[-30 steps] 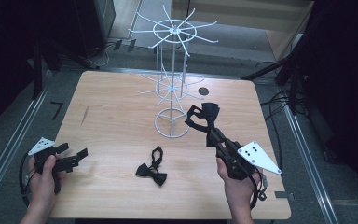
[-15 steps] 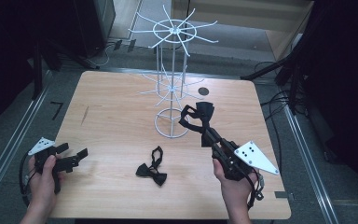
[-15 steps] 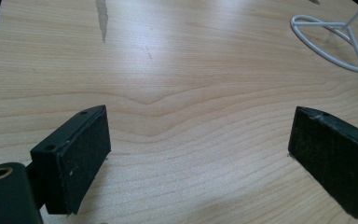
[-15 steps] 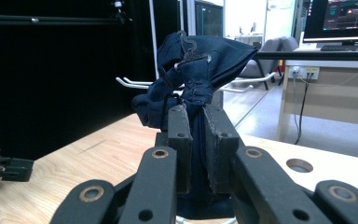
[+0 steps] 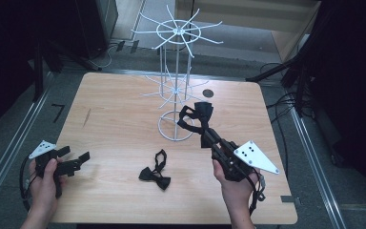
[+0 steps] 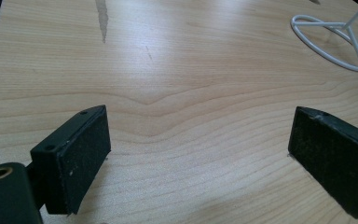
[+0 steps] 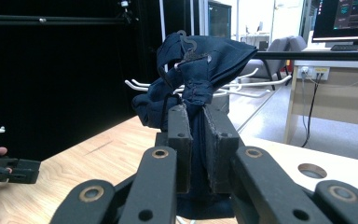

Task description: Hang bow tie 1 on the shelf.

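Observation:
My right gripper [image 5: 205, 135] is shut on a dark navy bow tie [image 5: 196, 117], held up off the table beside the base ring of the white wire display rack [image 5: 176, 83]. In the right gripper view the pads [image 7: 181, 135] pinch the bow tie [image 7: 200, 74] at its middle, and its strap and small hook stick up above. A second black bow tie [image 5: 155, 172] lies flat on the wooden table [image 5: 119, 109] in front of the rack. My left gripper [image 5: 76, 160] rests low at the table's left front edge, open, with bare wood between its pads [image 6: 81, 154].
The rack has two tiers of thin white arms on a central post and a ring base [image 6: 338, 39]. A round dark hole [image 5: 208, 93] sits in the tabletop behind the rack. Cables and dark stands surround the table on the floor.
My right gripper has carried the navy bow tie slightly left, closer to the rack's base. The left gripper has stayed where it was.

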The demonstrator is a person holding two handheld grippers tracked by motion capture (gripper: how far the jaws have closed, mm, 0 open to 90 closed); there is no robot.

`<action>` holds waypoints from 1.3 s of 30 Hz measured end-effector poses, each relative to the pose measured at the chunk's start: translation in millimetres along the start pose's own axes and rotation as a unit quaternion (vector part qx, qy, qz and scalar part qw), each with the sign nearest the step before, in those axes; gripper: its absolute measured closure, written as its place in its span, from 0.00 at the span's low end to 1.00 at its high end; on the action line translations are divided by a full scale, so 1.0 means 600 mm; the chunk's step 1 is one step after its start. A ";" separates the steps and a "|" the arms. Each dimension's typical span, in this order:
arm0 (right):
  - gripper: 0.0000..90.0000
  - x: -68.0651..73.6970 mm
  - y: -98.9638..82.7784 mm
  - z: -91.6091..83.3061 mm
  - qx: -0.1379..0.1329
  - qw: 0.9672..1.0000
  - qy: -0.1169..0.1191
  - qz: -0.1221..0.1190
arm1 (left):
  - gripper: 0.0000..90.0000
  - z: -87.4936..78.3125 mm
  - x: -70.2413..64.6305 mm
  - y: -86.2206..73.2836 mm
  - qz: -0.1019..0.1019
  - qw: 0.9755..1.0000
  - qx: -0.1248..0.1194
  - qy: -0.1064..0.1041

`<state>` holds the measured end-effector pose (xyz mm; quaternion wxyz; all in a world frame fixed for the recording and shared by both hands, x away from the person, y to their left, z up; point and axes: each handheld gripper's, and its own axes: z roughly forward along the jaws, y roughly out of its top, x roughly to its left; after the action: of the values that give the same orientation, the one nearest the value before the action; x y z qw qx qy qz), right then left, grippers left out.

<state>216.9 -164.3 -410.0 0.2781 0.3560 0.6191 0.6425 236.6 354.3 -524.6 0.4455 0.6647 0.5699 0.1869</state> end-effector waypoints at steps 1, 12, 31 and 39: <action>0.93 0.001 0.001 0.002 0.001 1.000 0.001 0.001 | 0.07 0.000 0.000 0.000 0.000 1.000 0.000 0.000; 0.93 0.000 -0.001 0.027 0.011 1.000 0.004 0.002 | 0.07 -0.002 -0.001 0.000 0.007 1.000 -0.006 0.002; 0.93 -0.022 -0.022 0.070 0.024 0.999 -0.022 0.024 | 0.07 -0.004 -0.004 -0.001 0.019 0.999 -0.023 0.012; 0.93 -0.028 -0.038 0.087 0.043 0.998 -0.033 0.024 | 0.07 -0.004 -0.007 0.000 0.029 0.999 -0.034 0.021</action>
<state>266.6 -144.8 -435.3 0.2672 0.4039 0.6276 0.6095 233.5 351.2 -522.4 0.4499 0.6612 0.5532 0.2332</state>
